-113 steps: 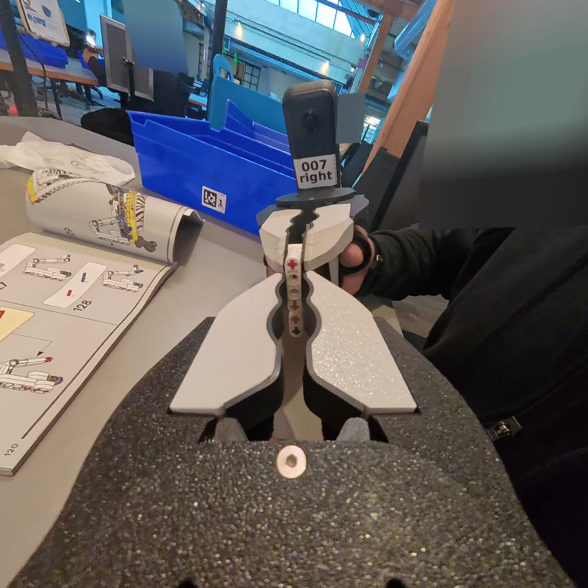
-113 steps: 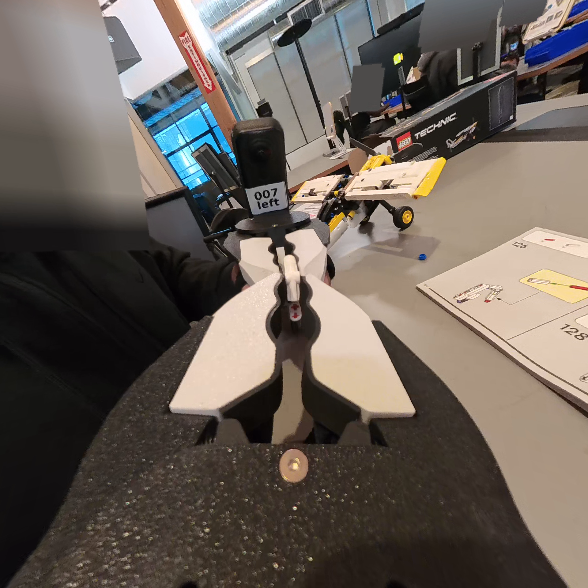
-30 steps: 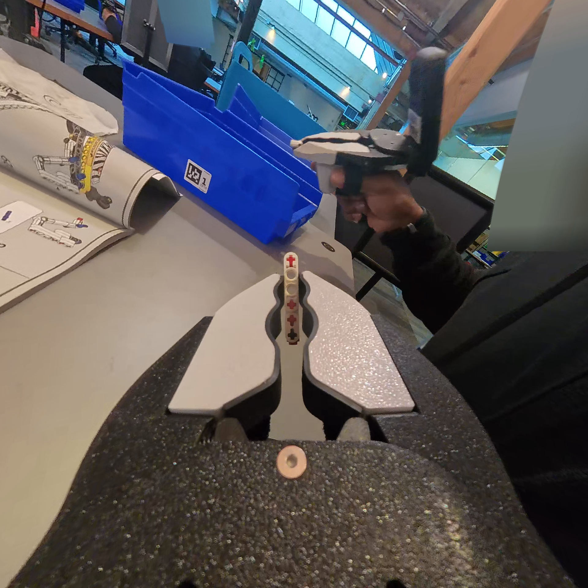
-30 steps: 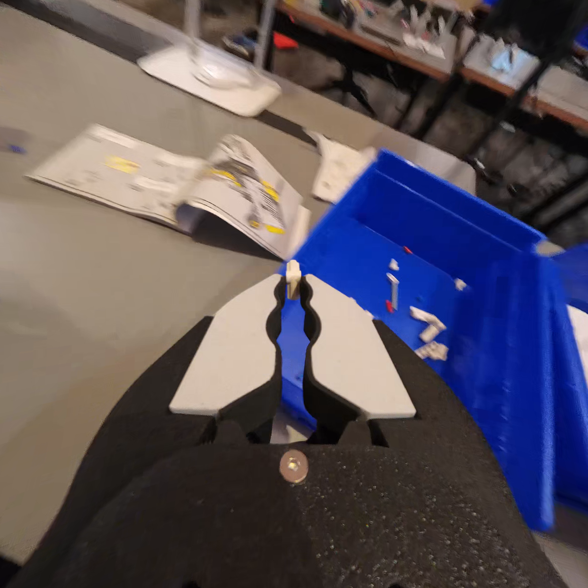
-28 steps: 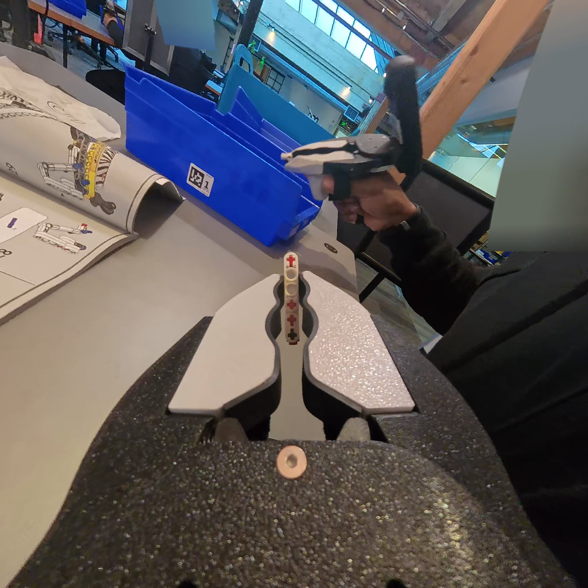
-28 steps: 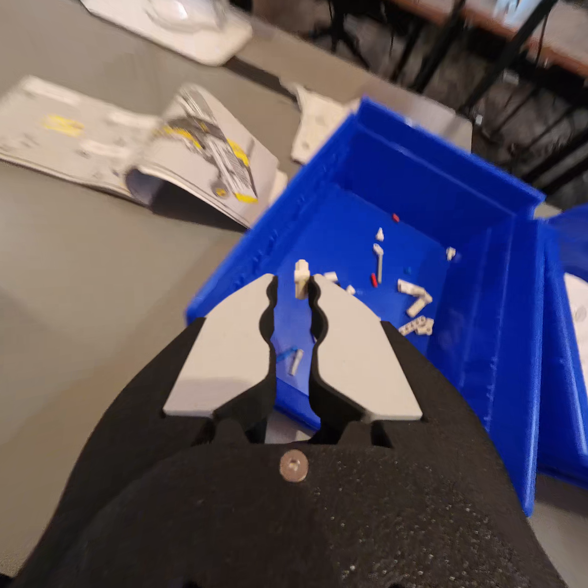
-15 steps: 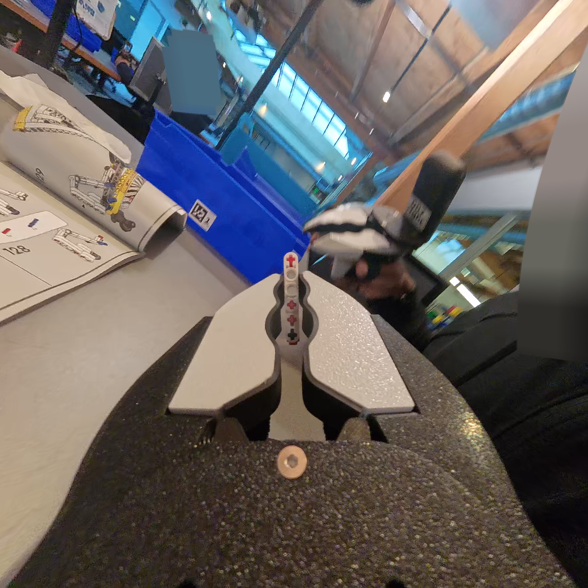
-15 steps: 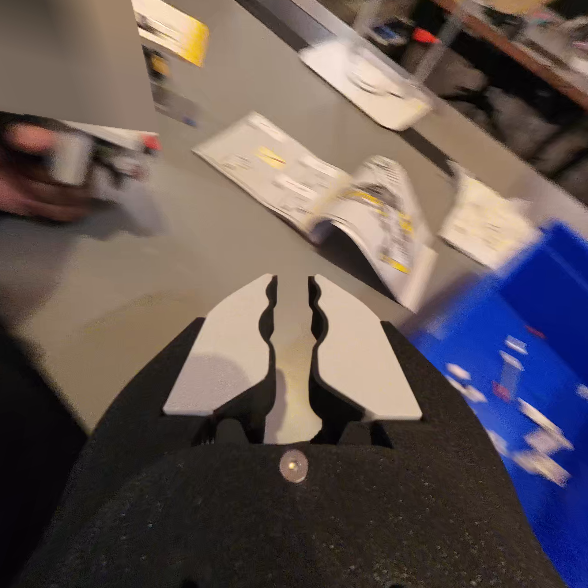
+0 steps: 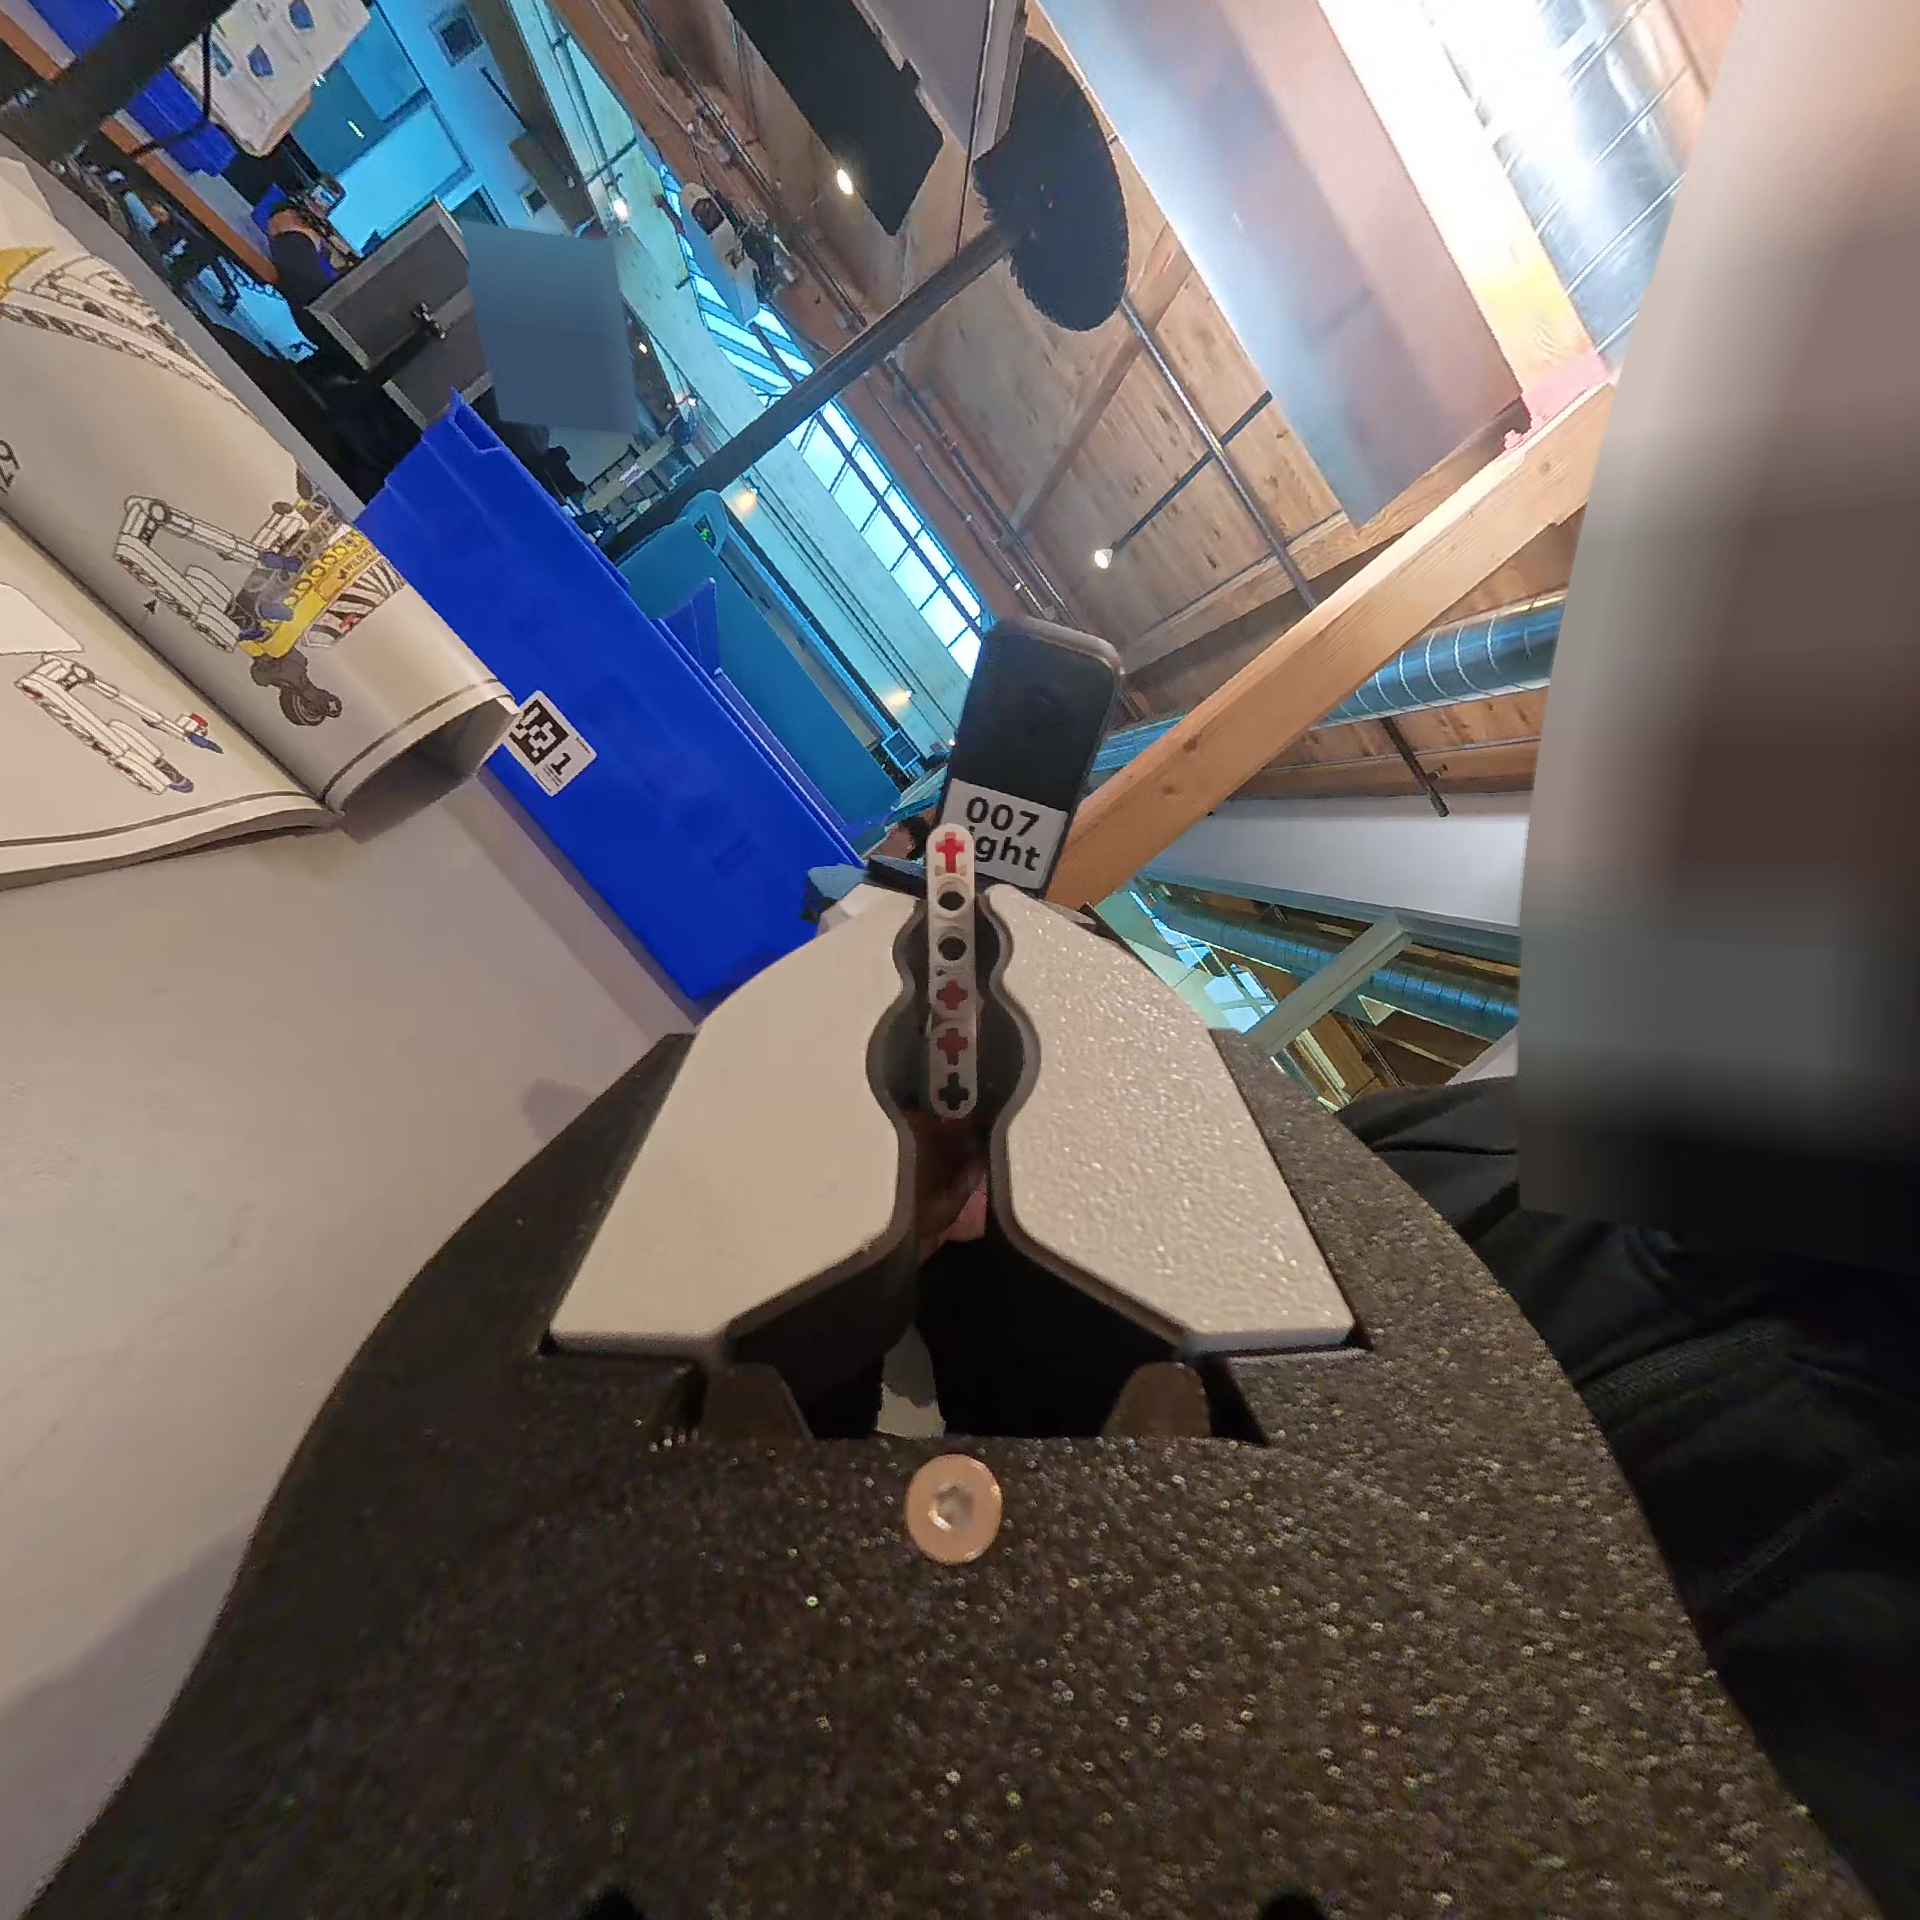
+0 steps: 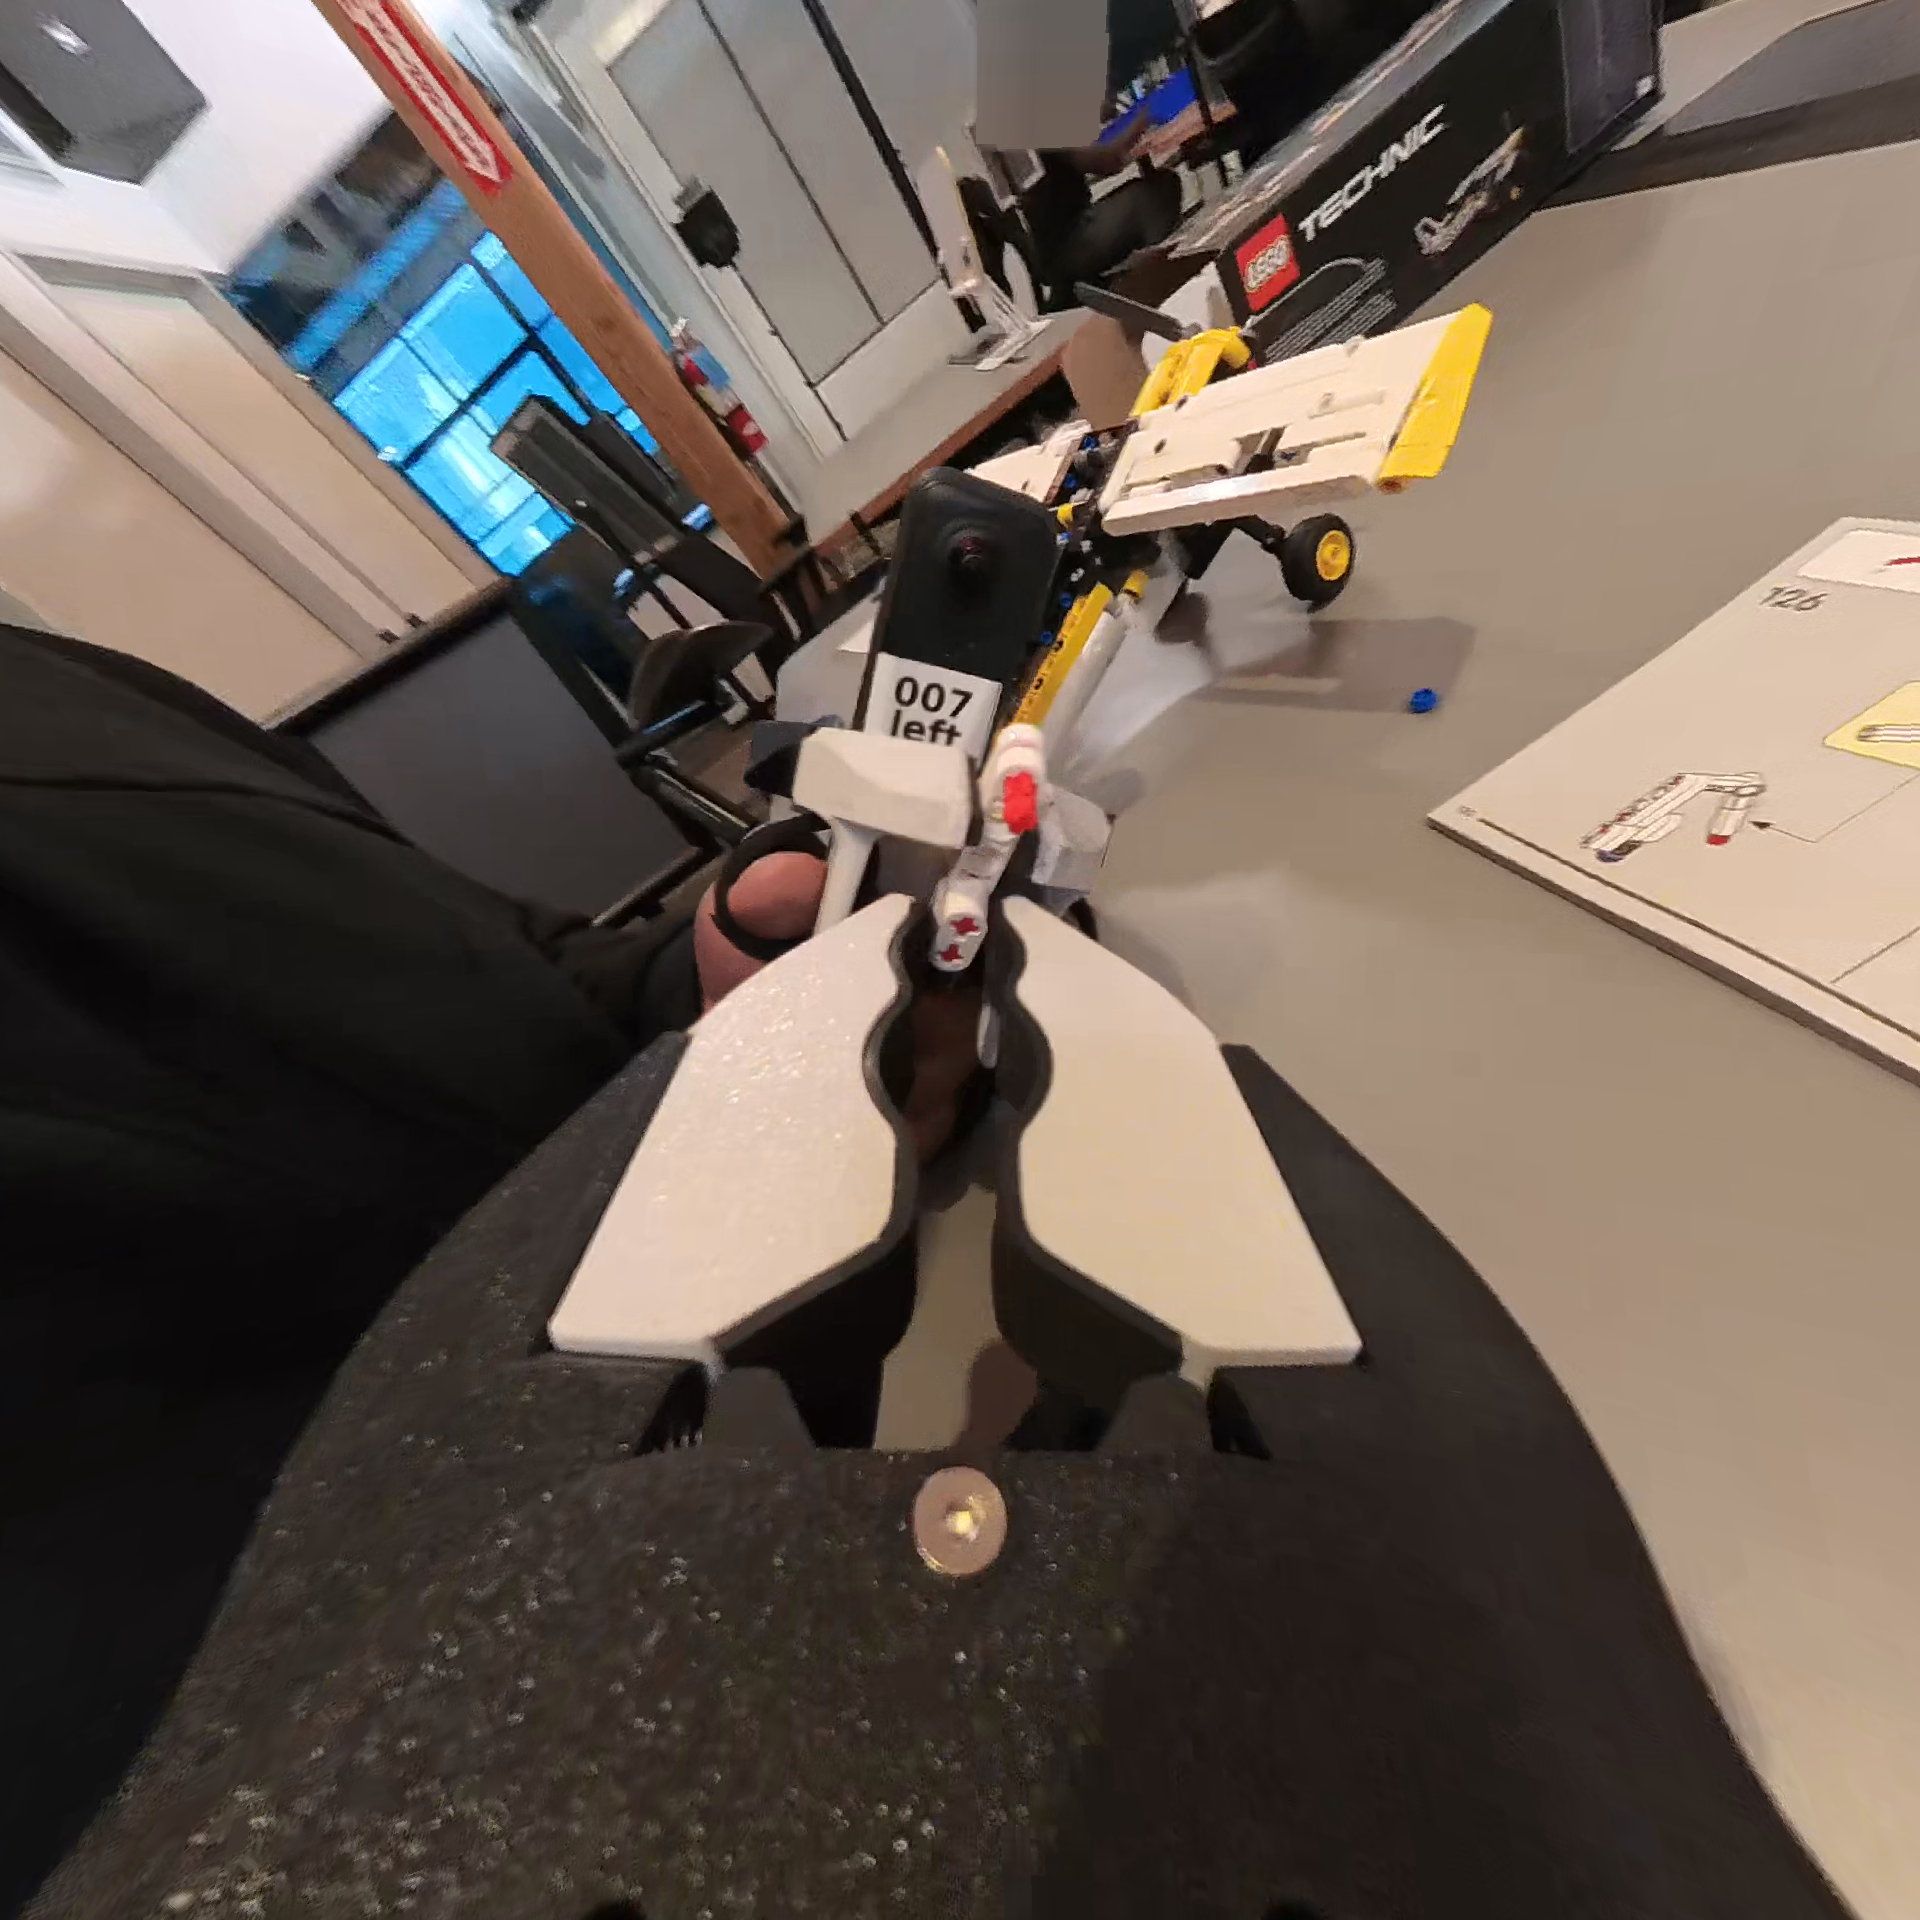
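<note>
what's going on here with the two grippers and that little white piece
A person holds a gripper in each hand over a grey table. The left gripper is clamped on a thin white beam with red pins in its holes. The right gripper faces it, its fingertips around the beam's end, though whether they press on it is unclear. An open instruction booklet, a blue bin and a white-and-yellow brick plane sit nearby.

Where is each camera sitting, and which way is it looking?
Left wrist view: sits on the left gripper, looks along its fingers clamping a white beam, tilted up past a blue bin; a dark sleeve shows.
Right wrist view: sits on the right gripper, faces the left gripper, a toy plane behind; a hand shows.
Shared: the beam, booklet, grey table.
</note>
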### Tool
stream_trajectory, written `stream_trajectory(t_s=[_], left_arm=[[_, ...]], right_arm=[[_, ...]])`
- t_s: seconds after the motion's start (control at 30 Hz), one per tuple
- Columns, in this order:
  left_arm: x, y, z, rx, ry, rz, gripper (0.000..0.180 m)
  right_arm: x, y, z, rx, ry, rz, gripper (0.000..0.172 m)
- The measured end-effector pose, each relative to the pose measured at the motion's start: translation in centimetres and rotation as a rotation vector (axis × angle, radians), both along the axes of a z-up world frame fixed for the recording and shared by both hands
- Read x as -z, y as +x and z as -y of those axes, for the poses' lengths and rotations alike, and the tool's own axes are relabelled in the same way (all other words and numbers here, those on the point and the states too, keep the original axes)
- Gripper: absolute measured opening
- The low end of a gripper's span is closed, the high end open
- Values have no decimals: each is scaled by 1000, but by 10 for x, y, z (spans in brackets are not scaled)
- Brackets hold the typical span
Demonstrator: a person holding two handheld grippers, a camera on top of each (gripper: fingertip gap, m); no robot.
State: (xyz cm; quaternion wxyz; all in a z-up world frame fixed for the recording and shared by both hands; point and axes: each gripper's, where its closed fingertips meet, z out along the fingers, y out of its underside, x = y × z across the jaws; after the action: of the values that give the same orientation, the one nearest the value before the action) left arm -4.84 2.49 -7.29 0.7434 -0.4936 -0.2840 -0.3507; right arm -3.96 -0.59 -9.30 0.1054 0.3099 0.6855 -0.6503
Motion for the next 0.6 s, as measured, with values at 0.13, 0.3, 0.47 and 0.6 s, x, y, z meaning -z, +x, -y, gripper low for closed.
stream_trajectory(t_s=[0.13, 0.3, 0.47, 0.6], left_arm=[[6, 2, -2, 25, -83, -37, 8], [15, 2, -2, 14, -197, -73, 9], [20, 2, -2, 16, -233, -52, 8], [22, 2, -4, 28, -252, -50, 8]], right_arm=[[5, 1, -3, -23, -12, 1, 9], [12, 2, -8, -17, -73, 44, 8], [13, 2, -17, -8, -107, 61, 8], [14, 1, -21, 5, -100, 58, 7]])
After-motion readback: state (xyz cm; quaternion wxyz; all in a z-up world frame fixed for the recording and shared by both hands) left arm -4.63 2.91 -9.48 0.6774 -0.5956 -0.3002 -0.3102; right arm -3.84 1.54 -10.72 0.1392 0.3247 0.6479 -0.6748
